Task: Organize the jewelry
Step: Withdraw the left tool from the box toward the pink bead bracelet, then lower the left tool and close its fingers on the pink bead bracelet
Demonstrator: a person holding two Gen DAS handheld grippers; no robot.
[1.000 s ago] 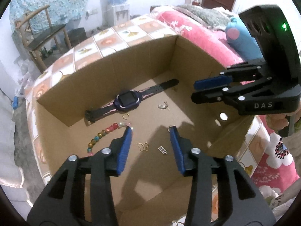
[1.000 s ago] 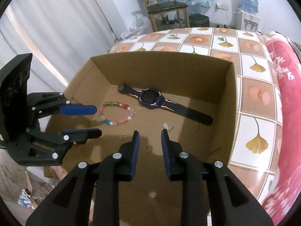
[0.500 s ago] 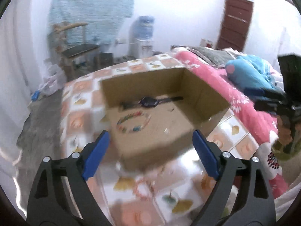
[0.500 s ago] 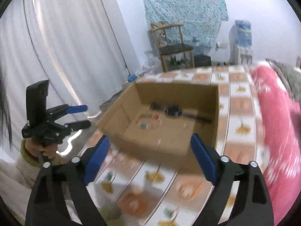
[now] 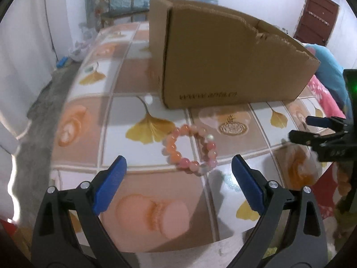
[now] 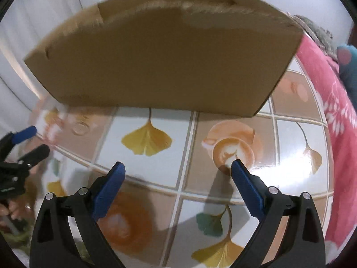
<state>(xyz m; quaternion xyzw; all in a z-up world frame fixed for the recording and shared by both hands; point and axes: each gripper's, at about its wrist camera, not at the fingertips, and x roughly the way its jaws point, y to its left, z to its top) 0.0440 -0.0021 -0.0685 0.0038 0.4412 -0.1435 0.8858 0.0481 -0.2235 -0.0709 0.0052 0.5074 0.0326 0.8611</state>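
A pink and orange beaded bracelet (image 5: 191, 148) is lying flat on the tiled tabletop (image 5: 89, 134), out in the open near the table's front edge and just in front of the cardboard box (image 5: 223, 67), apart from the box wall. The left gripper (image 5: 178, 178) is hanging over it with its blue-padded jaws opening wide, the bracelet sitting ahead of the tips and a little toward the right pad, untouched. The right gripper (image 6: 177, 179) is also opening, jaws wide over bare tile with nothing between them. The bracelet is looking light and floppy, a loop of round, glossy beads that will probably roll and slide on the shiny surface, so pinching across one side of the ring, pads meeting on a bead or two, is likely safer than trying to span the whole loop; the beads may be glass or stone and could chip if dropped. The inside of the box is being hidden entirely by its near wall in both views, so whatever it holds cannot be told. In the right wrist view the bracelet is showing only as a pale smear at the table's left edge.
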